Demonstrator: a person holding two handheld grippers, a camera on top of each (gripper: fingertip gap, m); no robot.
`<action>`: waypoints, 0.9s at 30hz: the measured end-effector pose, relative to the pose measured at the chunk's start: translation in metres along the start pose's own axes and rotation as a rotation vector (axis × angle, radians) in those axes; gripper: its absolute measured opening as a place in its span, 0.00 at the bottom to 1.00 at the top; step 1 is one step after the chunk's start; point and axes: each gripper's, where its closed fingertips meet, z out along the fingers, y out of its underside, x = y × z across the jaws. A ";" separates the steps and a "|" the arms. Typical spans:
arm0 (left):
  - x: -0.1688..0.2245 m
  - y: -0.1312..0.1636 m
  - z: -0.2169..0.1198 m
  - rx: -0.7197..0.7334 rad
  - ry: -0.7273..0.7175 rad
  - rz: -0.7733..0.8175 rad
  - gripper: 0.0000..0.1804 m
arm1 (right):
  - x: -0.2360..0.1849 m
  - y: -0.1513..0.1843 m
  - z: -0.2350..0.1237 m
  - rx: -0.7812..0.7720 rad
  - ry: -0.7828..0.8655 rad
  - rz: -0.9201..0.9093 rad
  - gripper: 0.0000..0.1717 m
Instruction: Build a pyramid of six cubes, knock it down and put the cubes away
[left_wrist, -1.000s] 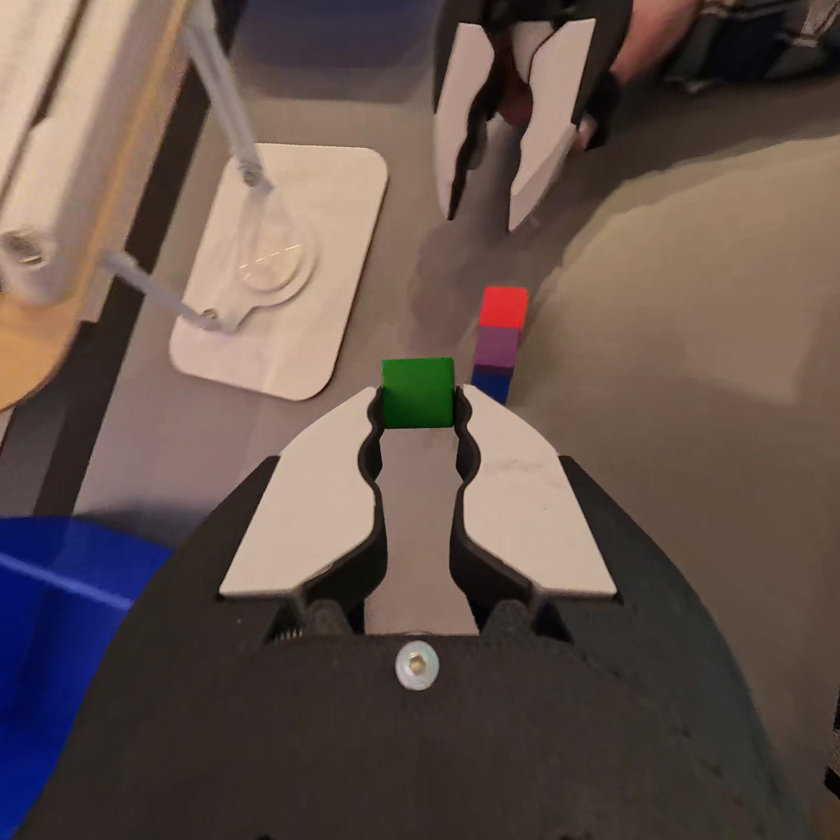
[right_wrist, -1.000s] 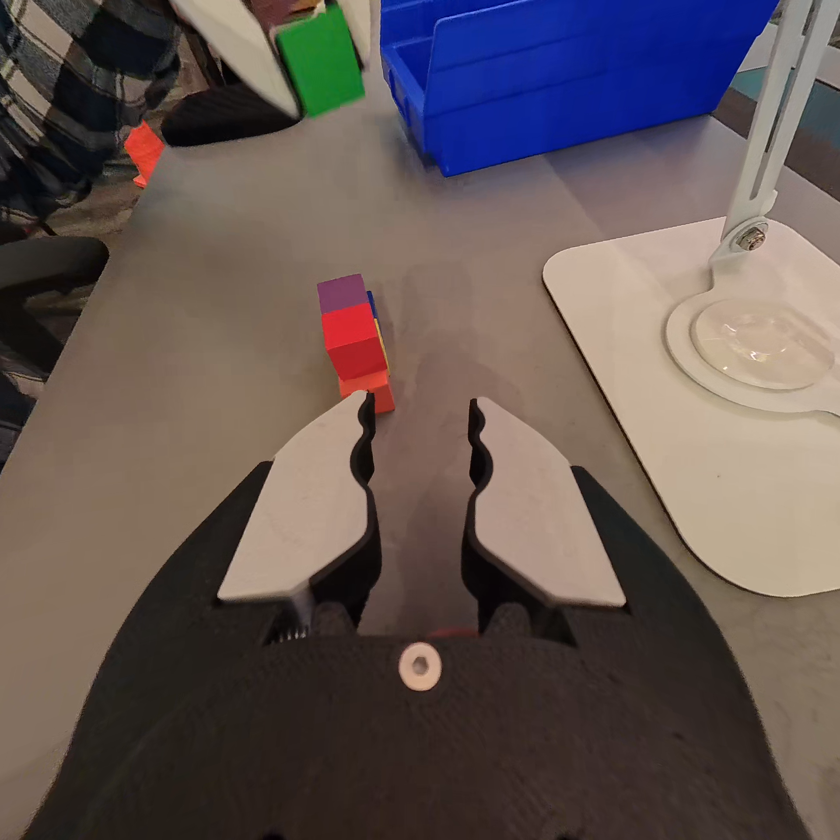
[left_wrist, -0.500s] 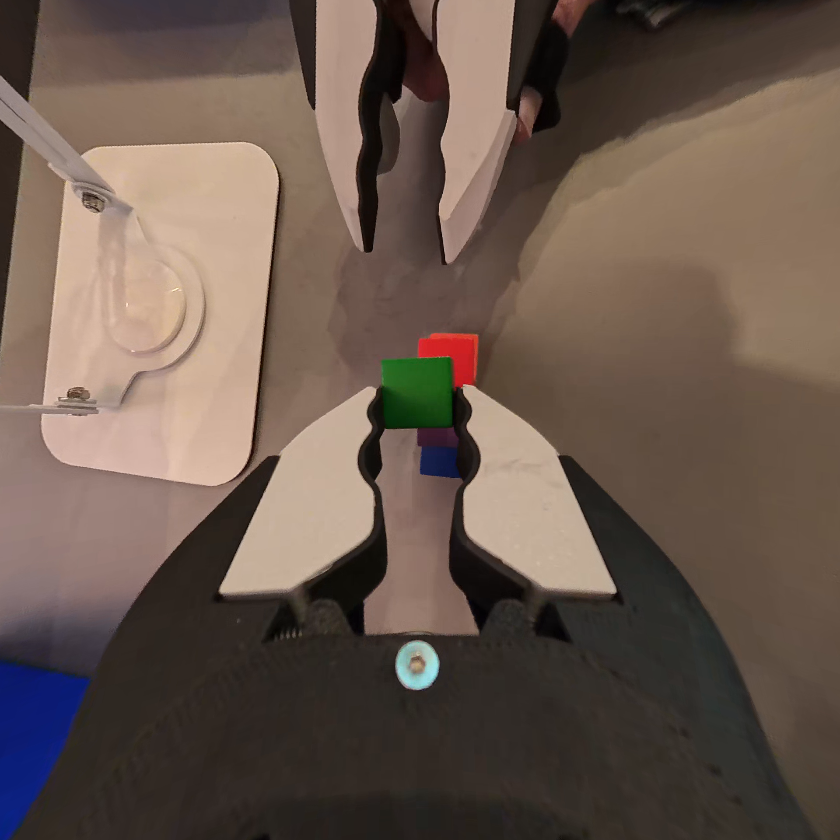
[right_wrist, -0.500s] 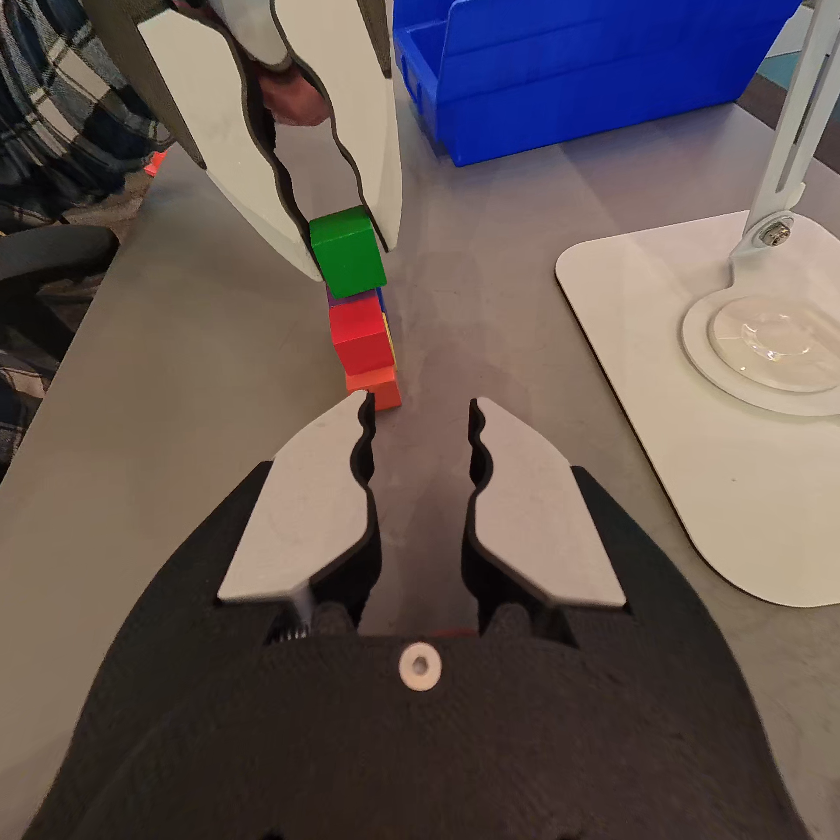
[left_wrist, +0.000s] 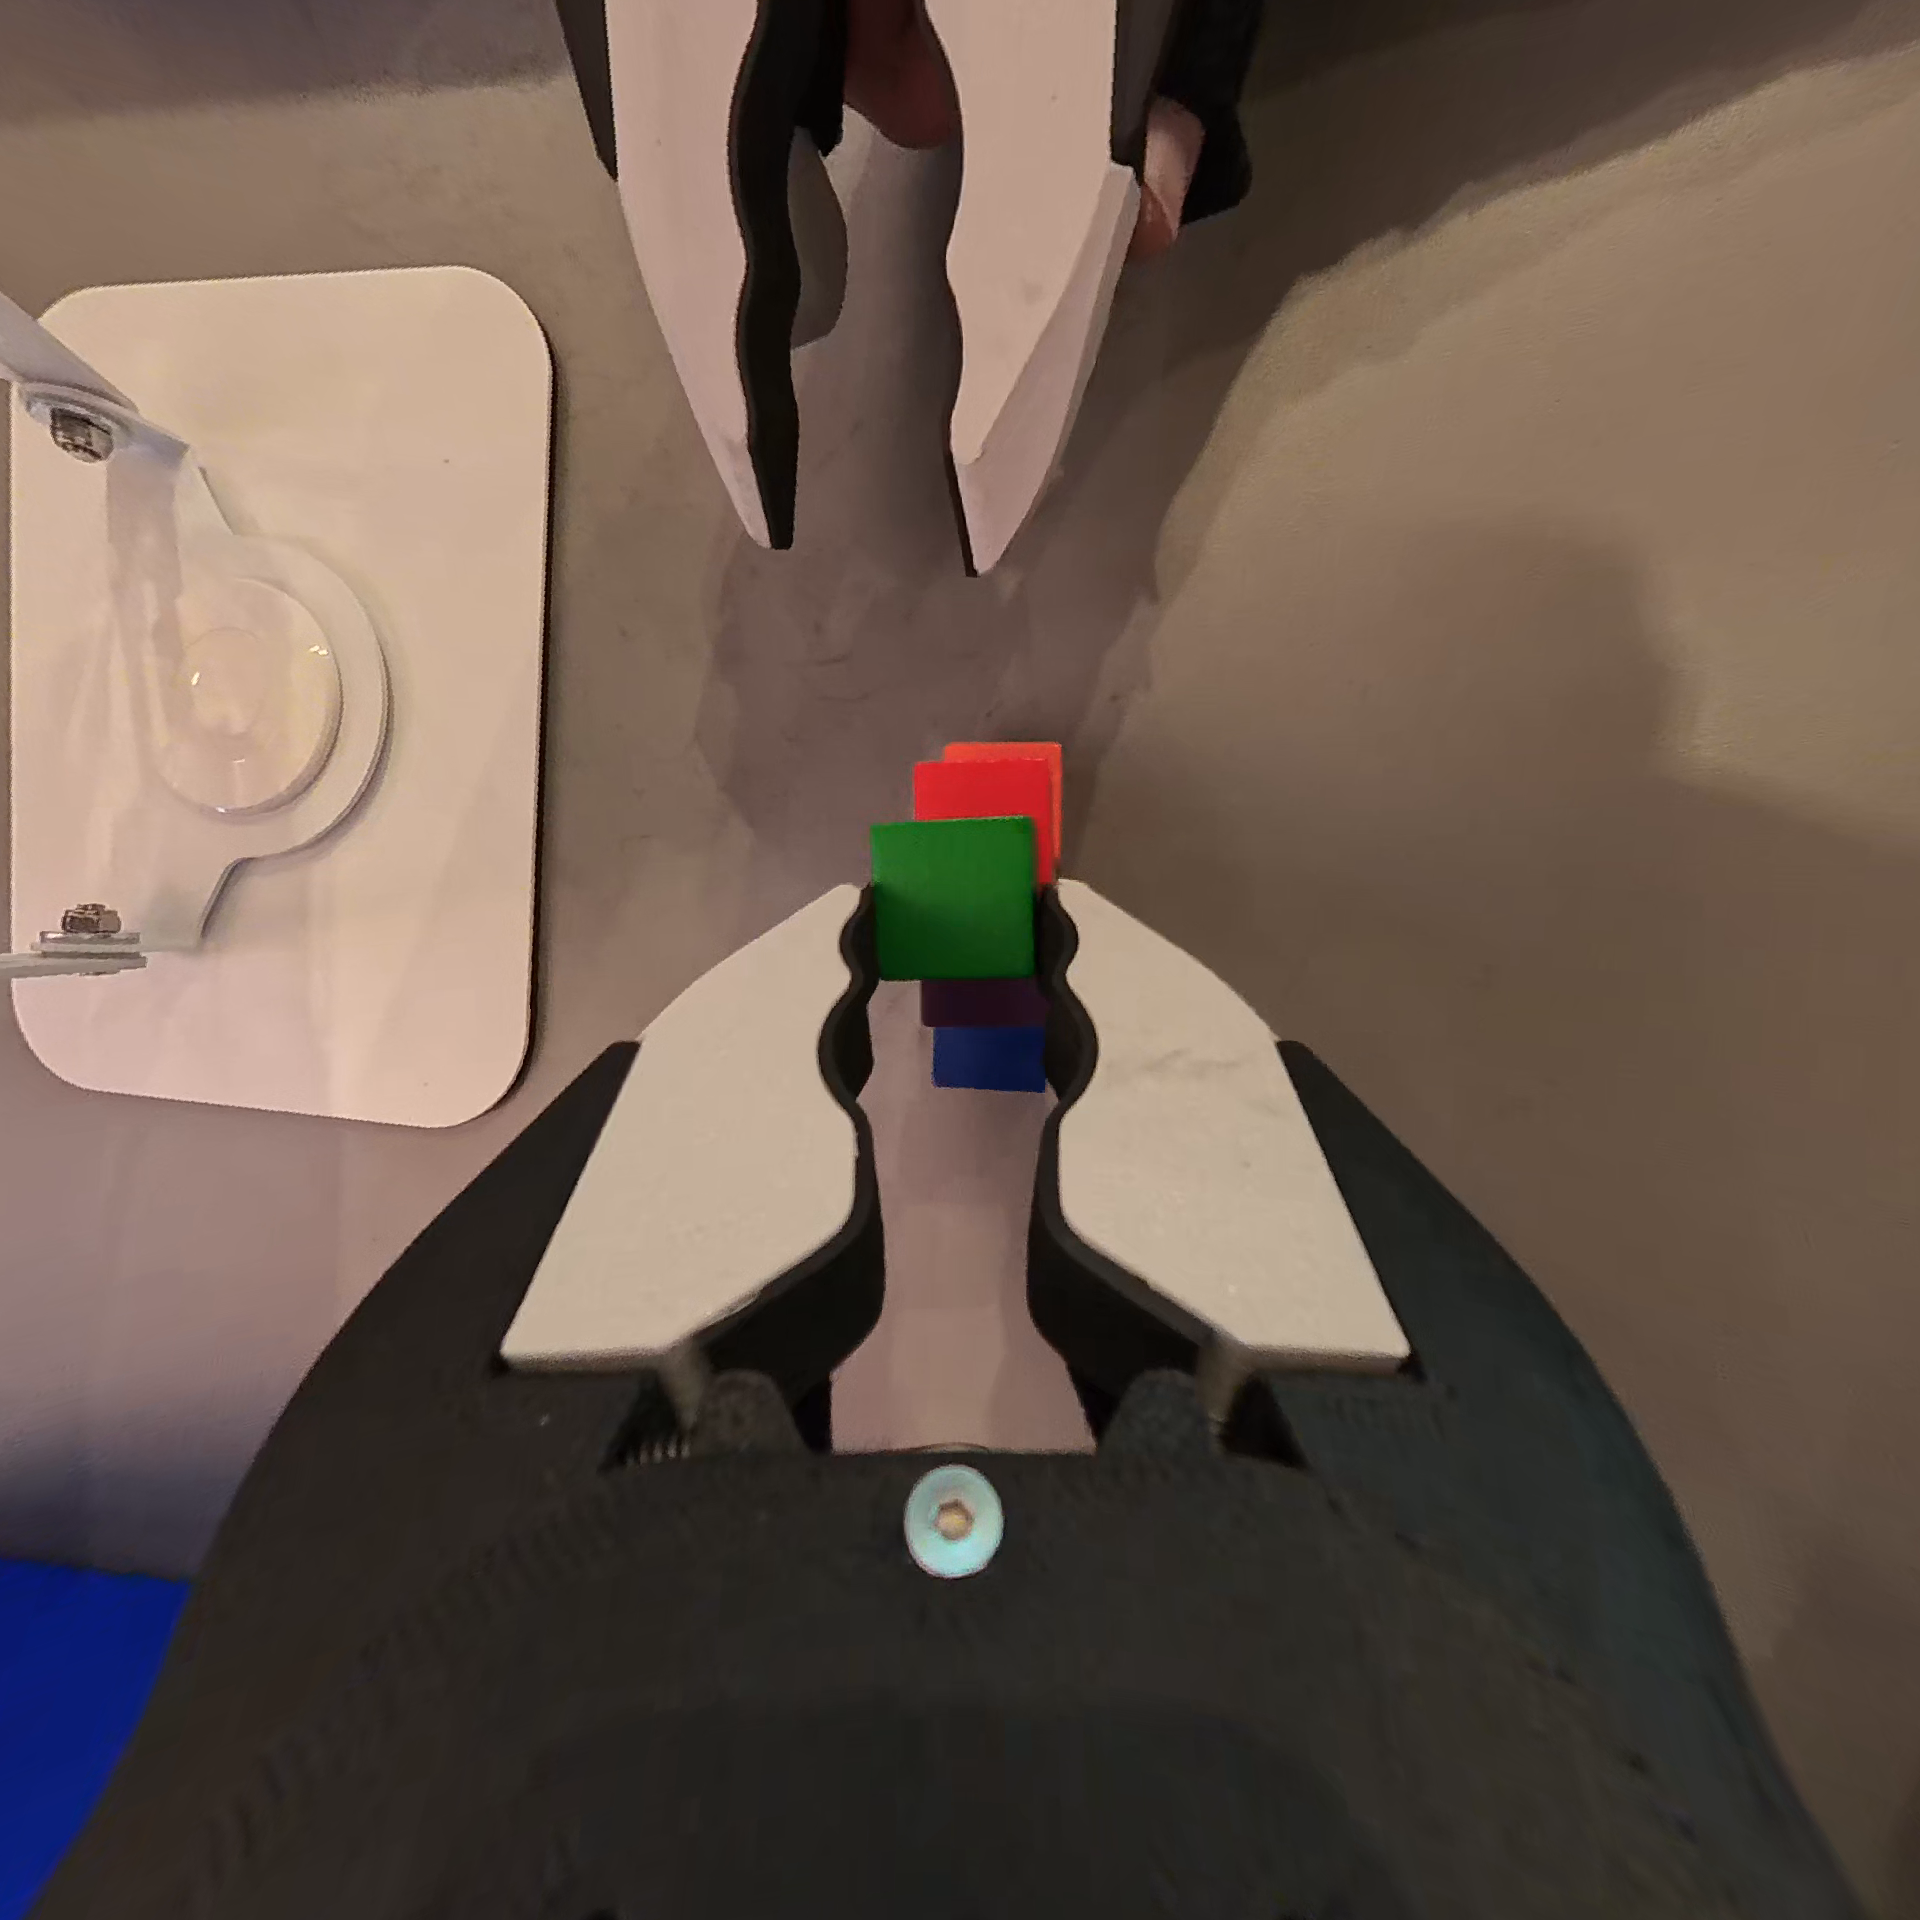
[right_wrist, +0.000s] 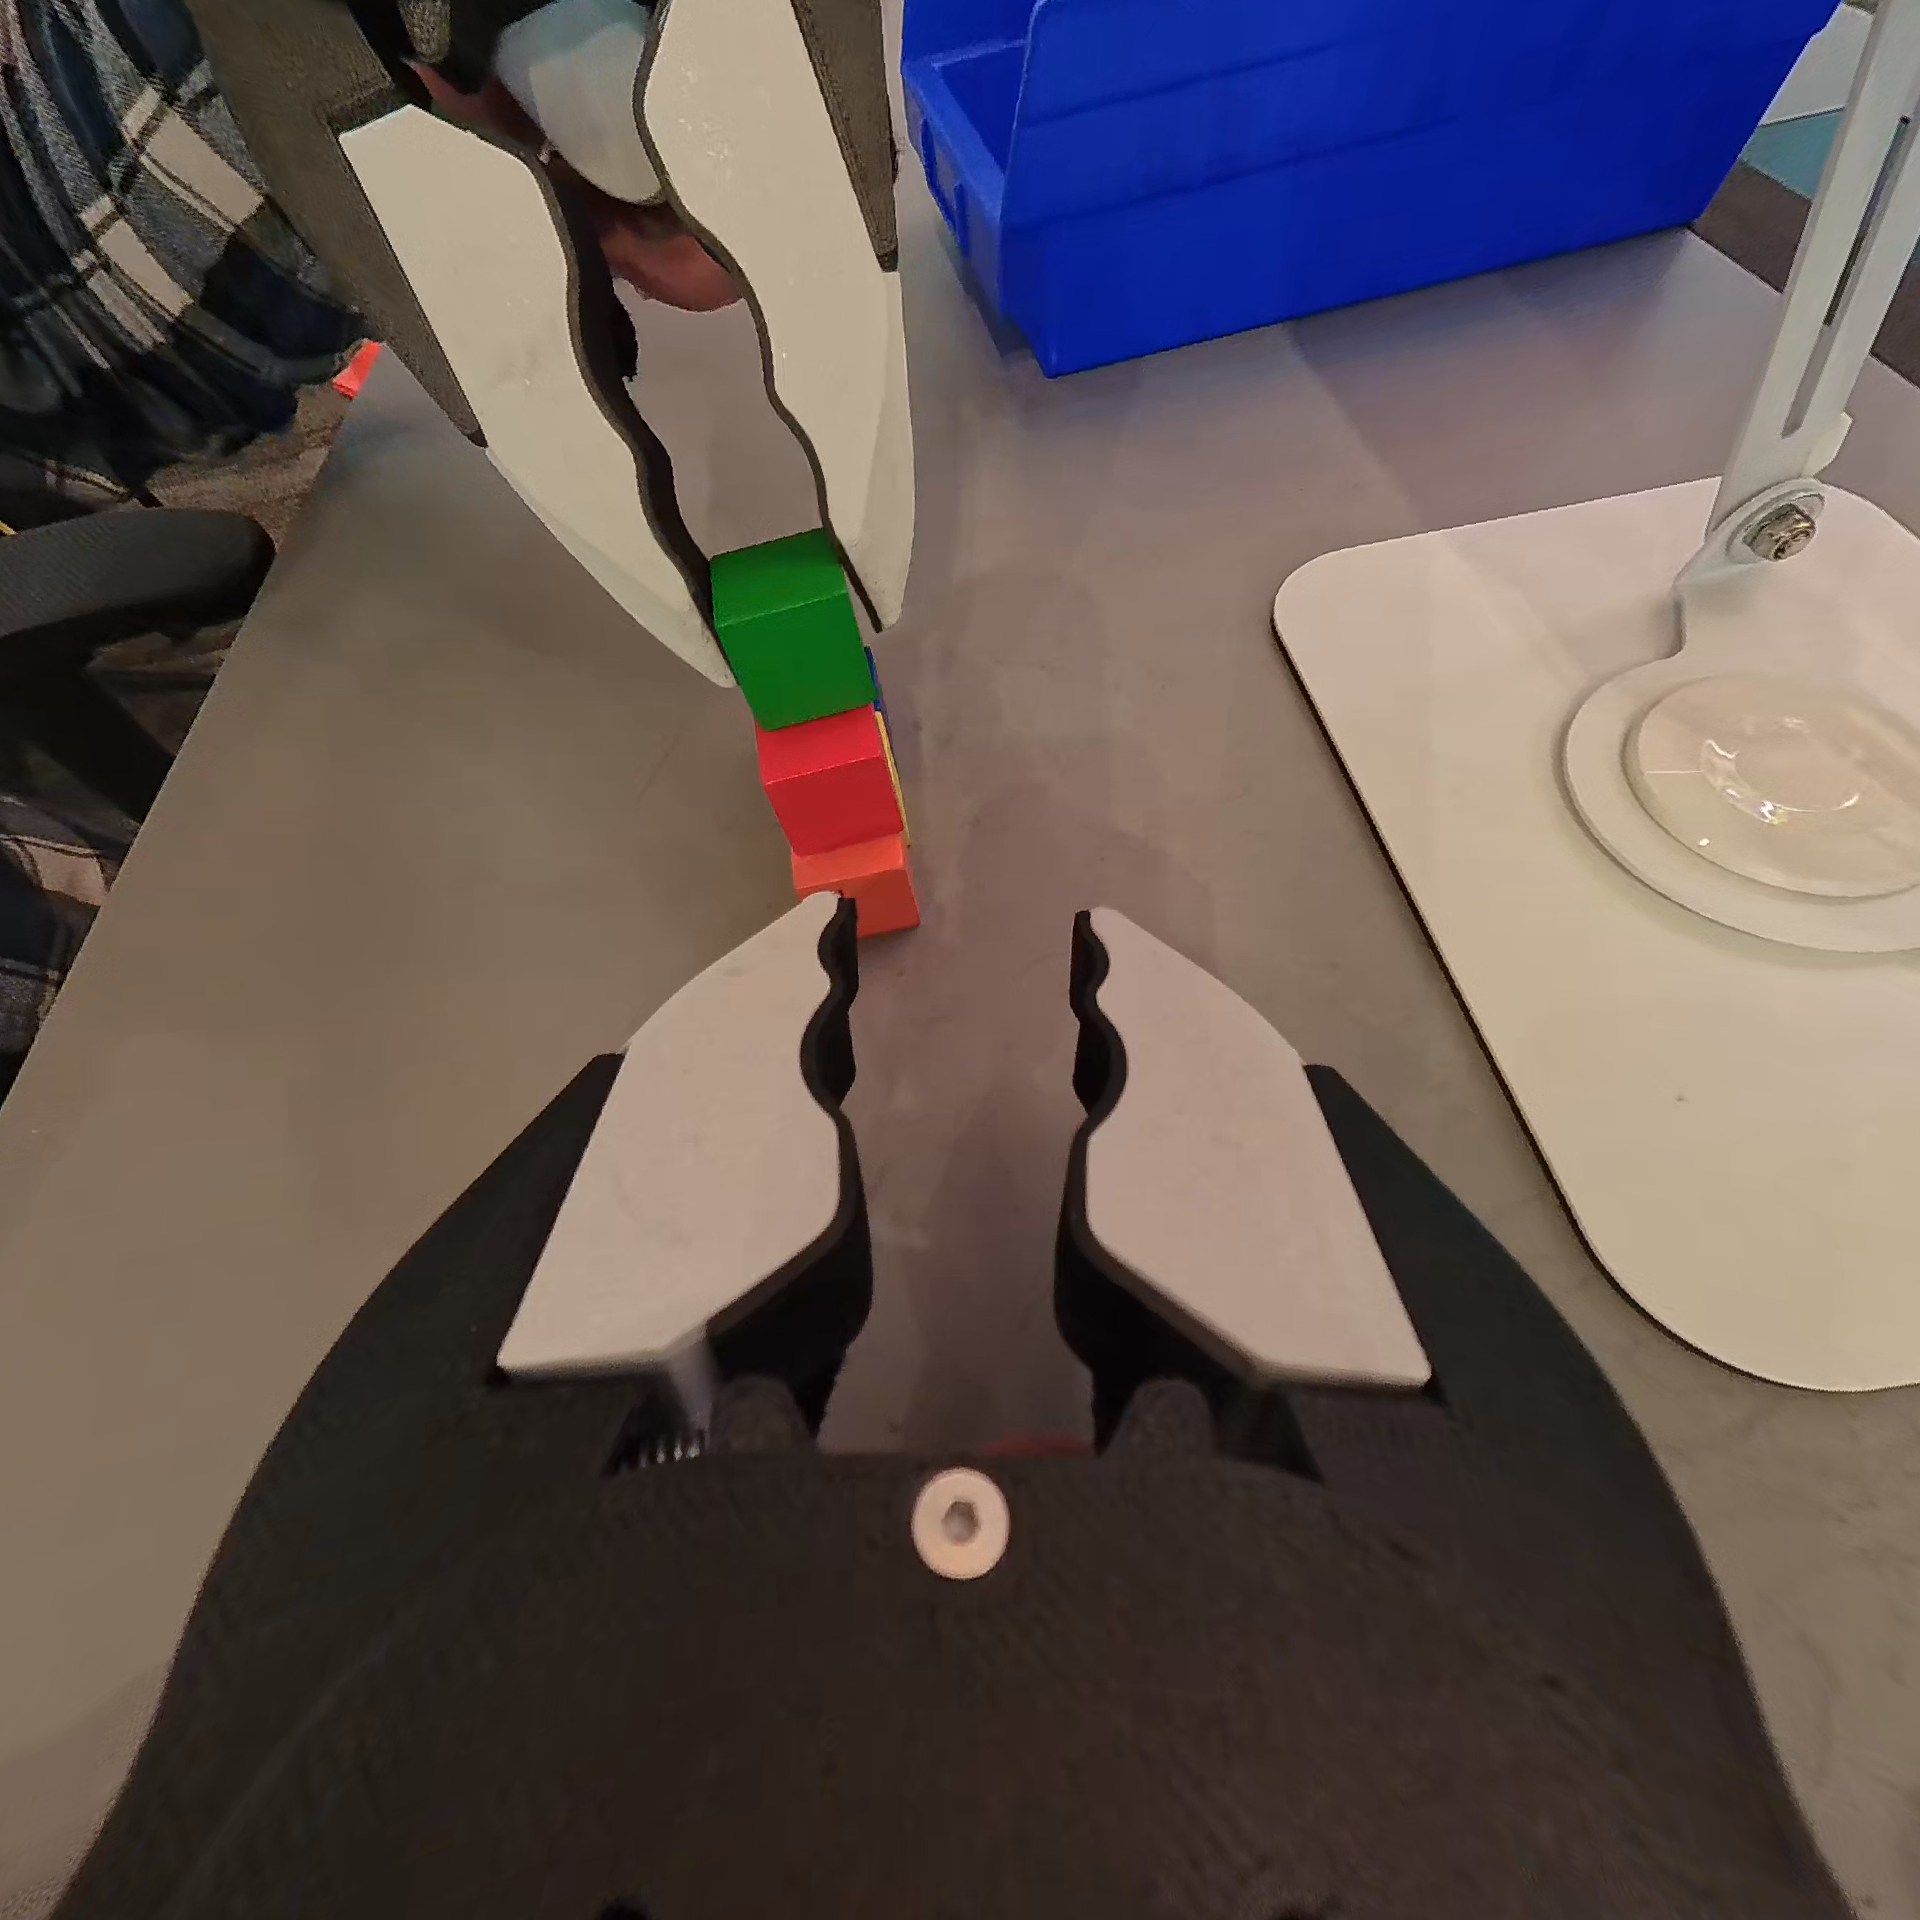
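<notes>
Grey table (right_wrist: 1091, 644) with a small stack of colored cubes between two claws.

Up top, the left gripper (left_wrist: 956, 904) squeezes the green cube (left_wrist: 954, 899) with both pads, right above the red cube (right_wrist: 829, 779). Under red sits the orange cube (right_wrist: 868, 883). On the far side are a purple cube (left_wrist: 982, 1003) and a blue cube (left_wrist: 987, 1058). Near the orange cube, the right gripper (right_wrist: 964, 920) is open and holds nothing. Farther back stands a blue bin (right_wrist: 1299, 177); a white stand base (right_wrist: 1558, 935) lies to the side.

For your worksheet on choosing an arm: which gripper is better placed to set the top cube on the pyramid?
Left. The left gripper already grips the green cube above the red cube; the right gripper is open.
</notes>
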 end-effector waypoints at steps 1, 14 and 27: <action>0.000 0.000 0.000 0.001 0.003 -0.001 0.16 | 0.000 0.000 0.000 0.000 0.000 -0.001 0.23; 0.001 0.002 0.000 -0.004 0.018 -0.011 0.28 | 0.000 0.000 0.000 0.001 0.000 -0.003 0.23; 0.006 0.026 -0.002 0.157 -0.033 -0.108 0.30 | -0.021 -0.009 0.015 0.002 -0.028 -0.067 0.33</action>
